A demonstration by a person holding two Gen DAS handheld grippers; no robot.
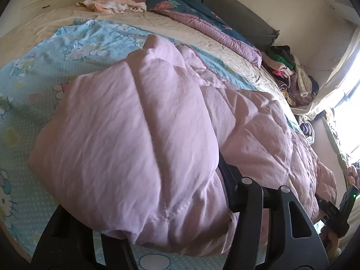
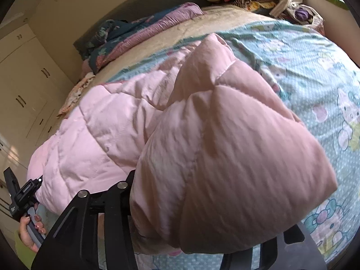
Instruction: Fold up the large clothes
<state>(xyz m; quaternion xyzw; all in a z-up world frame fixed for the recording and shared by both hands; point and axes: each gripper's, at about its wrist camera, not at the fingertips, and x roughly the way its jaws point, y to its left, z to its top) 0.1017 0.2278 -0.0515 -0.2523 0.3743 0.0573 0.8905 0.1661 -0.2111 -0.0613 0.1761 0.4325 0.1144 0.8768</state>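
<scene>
A pink quilted puffer coat (image 1: 139, 139) lies on the bed over a light blue cartoon-print sheet (image 1: 29, 85). In the left wrist view a thick bunch of the coat is draped over my left gripper (image 1: 180, 220) and hides the fingertips; the jaws are shut on it. In the right wrist view the coat (image 2: 225, 157) likewise bulges over my right gripper (image 2: 180, 231), which is shut on it. The rest of the coat stretches between the two grippers. The other hand and its gripper handle (image 2: 20, 202) show at the lower left.
A beige quilted bedspread (image 1: 157, 24) covers the far bed. A folded purple and dark floral duvet (image 1: 202, 22) lies along the headboard. A pile of mixed clothes (image 1: 290, 72) sits at the bed's far corner. Cream cupboards (image 2: 22, 90) stand beside the bed; a bright window (image 1: 346, 103) is opposite.
</scene>
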